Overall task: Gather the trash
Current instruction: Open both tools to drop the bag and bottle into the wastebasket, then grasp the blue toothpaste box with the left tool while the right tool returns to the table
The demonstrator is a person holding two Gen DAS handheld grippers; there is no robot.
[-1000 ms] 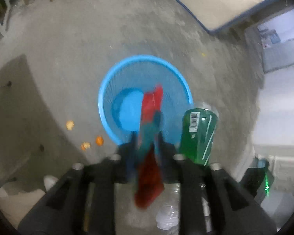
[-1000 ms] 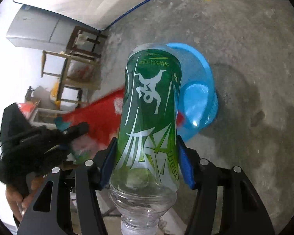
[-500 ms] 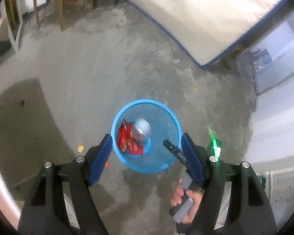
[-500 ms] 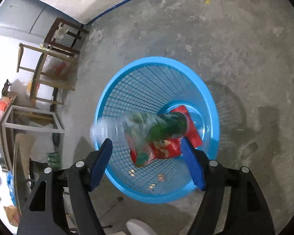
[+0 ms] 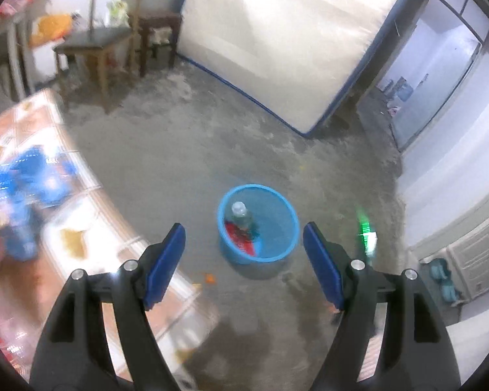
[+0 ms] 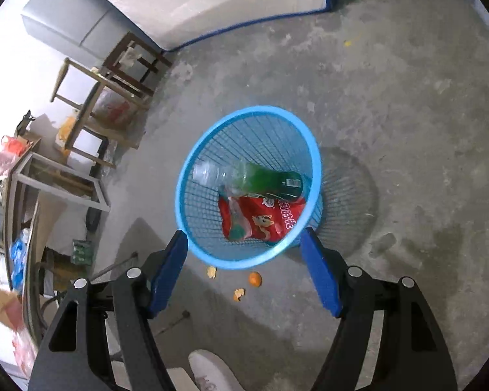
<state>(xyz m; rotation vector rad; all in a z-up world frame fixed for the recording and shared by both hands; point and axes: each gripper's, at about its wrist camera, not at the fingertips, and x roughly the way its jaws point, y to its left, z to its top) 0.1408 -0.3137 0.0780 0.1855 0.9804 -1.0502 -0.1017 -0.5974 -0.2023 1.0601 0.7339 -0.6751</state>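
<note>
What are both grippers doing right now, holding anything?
Left gripper: open, holding nothing; its jaws have just been opening.
Right gripper: open, holding nothing, above the blue basket.

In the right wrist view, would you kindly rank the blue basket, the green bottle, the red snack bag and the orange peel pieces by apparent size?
1. blue basket
2. green bottle and red snack bag, too alike to rank
3. orange peel pieces, far smallest

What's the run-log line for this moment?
left gripper: open, empty | right gripper: open, empty | green bottle, red snack bag: in blue basket | orange peels: on floor
</note>
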